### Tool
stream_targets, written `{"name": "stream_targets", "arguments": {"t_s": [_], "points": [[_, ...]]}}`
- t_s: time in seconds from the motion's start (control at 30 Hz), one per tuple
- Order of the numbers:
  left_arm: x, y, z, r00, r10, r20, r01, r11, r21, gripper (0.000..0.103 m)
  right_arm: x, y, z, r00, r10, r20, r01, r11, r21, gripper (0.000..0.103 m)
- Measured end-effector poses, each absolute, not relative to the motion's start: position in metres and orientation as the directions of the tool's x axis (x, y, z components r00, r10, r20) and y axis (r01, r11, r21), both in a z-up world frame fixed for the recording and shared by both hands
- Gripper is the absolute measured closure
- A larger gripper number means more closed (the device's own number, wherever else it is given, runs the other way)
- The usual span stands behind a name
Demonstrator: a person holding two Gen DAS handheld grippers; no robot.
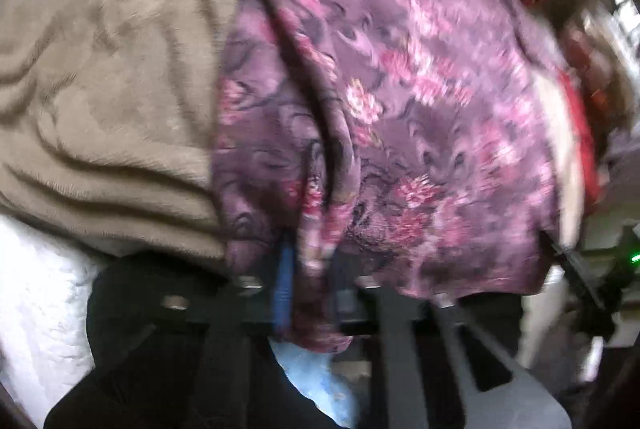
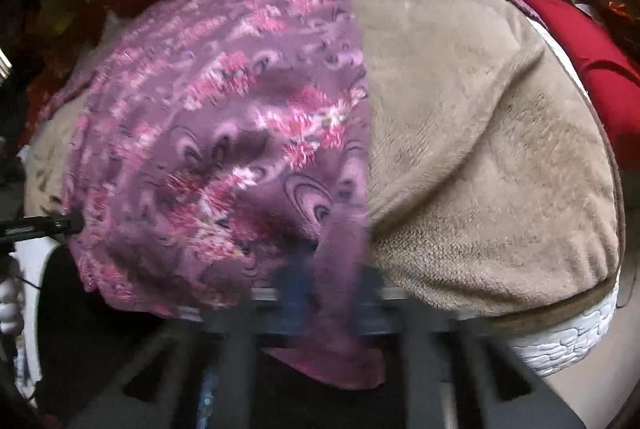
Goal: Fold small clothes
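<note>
Here we have both the left gripper [image 1: 308, 269] and right gripper [image 2: 336, 269] clenched on the near hem of the floral cloth [image 1: 400, 89] lying on the tan blanket [image 1: 100, 89], and we risk it slipping free if we pull unevenly.

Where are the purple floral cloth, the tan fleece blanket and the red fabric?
purple floral cloth [image 1: 400, 101], left wrist view, middle of the printed face.
tan fleece blanket [image 2: 480, 149], right wrist view, bare top.
red fabric [image 2: 580, 45], right wrist view, smooth fold.

A tan blanket [image 2: 480, 149] carries the purple floral garment [image 2: 224, 149].
</note>
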State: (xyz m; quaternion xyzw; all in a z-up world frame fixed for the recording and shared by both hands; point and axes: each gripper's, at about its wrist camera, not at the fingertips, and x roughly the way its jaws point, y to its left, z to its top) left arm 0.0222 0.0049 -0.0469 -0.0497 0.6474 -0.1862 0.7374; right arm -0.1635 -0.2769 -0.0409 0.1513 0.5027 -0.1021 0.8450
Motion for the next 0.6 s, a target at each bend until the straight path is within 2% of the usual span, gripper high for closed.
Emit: {"name": "stream_targets", "arguments": {"t_s": [0.17, 0.27, 0.43, 0.6], "points": [[0.023, 0.068, 0.004, 0.171, -0.441, -0.881, 0.135, 0.896, -0.423, 0.100, -0.199, -0.295, 0.012, 0.640, 0.114, -0.760, 0.285, 0.883, 0.373, 0.100], [0.021, 0.096, 0.005, 0.174, -0.447, -0.877, 0.092, 0.894, -0.438, 0.100, -0.220, -0.302, 0.039, 0.717, 0.145, -0.681, 0.266, 0.846, 0.461, 0.100], [0.020, 0.114, -0.041, 0.093, -0.443, -0.892, -0.006, 0.896, -0.445, 0.100, -0.219, -0.302, 0.027, 0.703, 0.151, -0.695, 0.307, 0.818, 0.487, 0.100], [0.018, 0.127, -0.050, 0.077, -0.402, -0.912, -0.038, 0.913, -0.405, 0.098, -0.217, -0.311, -0.016, 0.626, 0.148, -0.766, 0.402, 0.780, 0.479, 0.099]]}}
